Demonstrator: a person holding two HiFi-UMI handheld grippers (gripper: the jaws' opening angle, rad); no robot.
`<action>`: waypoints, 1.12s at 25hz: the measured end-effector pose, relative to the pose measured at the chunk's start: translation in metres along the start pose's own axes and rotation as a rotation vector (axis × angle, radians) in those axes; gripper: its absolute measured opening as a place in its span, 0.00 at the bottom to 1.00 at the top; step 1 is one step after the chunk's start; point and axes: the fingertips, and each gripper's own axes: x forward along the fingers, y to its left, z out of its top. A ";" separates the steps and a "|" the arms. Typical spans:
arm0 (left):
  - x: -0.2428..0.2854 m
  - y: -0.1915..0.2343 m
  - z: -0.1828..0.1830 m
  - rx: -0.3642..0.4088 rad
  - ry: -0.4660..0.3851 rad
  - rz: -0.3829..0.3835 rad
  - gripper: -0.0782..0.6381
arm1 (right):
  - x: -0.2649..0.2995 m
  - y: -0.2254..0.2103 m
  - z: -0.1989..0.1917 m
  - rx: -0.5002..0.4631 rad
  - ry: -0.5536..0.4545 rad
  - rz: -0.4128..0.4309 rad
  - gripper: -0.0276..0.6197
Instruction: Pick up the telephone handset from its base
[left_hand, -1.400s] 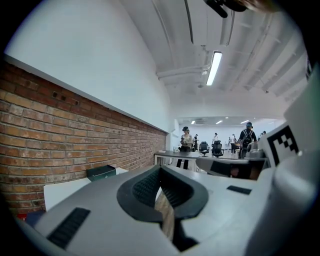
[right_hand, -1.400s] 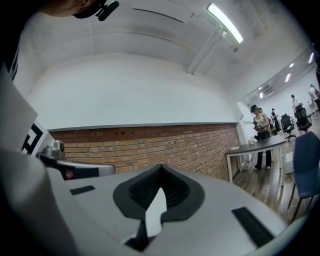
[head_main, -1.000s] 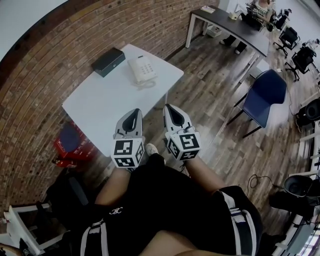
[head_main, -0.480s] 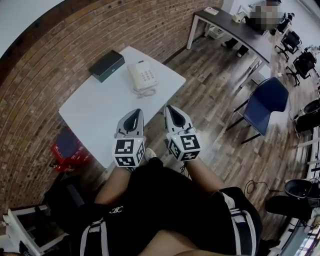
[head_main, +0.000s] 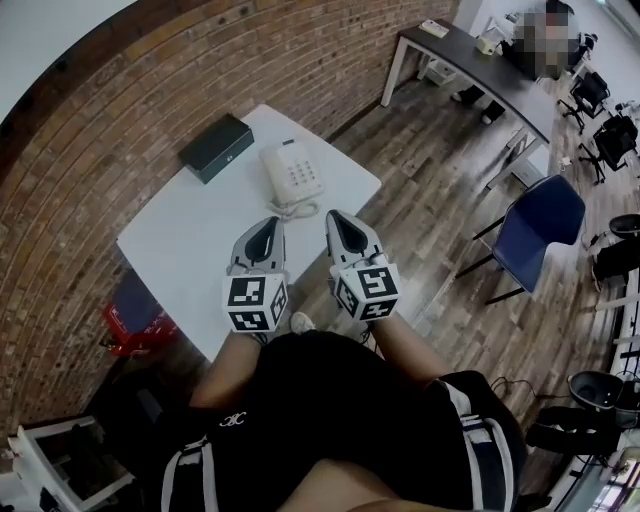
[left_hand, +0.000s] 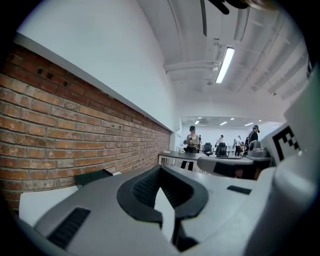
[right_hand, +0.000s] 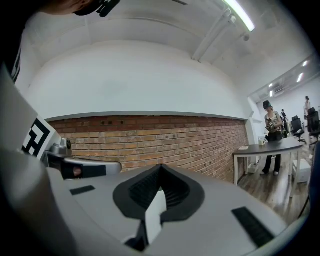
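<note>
A white telephone (head_main: 297, 172) sits on the white table (head_main: 180, 235), its handset (head_main: 274, 166) resting on the base's left side and a coiled cord (head_main: 292, 210) at its near end. My left gripper (head_main: 267, 222) and right gripper (head_main: 334, 215) hover side by side at the table's near edge, just short of the phone. Both are shut and hold nothing. In the left gripper view the left gripper (left_hand: 160, 169) points level along the brick wall. In the right gripper view the right gripper (right_hand: 160, 167) points at that wall. Neither gripper view shows the phone.
A black box (head_main: 215, 147) lies on the table behind the phone, near the brick wall (head_main: 90, 130). A red object (head_main: 135, 320) sits on the floor under the table's left end. A blue chair (head_main: 535, 225) and a dark desk (head_main: 480, 60) stand to the right.
Both grippers have moved forward together to the table's near edge. The telephone now lies just beyond their tips. Their jaws stayed shut.
</note>
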 end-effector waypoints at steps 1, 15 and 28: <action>0.007 0.005 0.002 -0.002 -0.001 0.003 0.11 | 0.009 -0.003 0.001 -0.002 0.002 0.004 0.04; 0.067 0.073 0.013 -0.039 0.007 0.077 0.11 | 0.114 -0.023 0.004 -0.011 0.048 0.037 0.04; 0.065 0.107 0.001 -0.079 0.019 0.192 0.11 | 0.157 -0.023 -0.008 0.005 0.093 0.078 0.04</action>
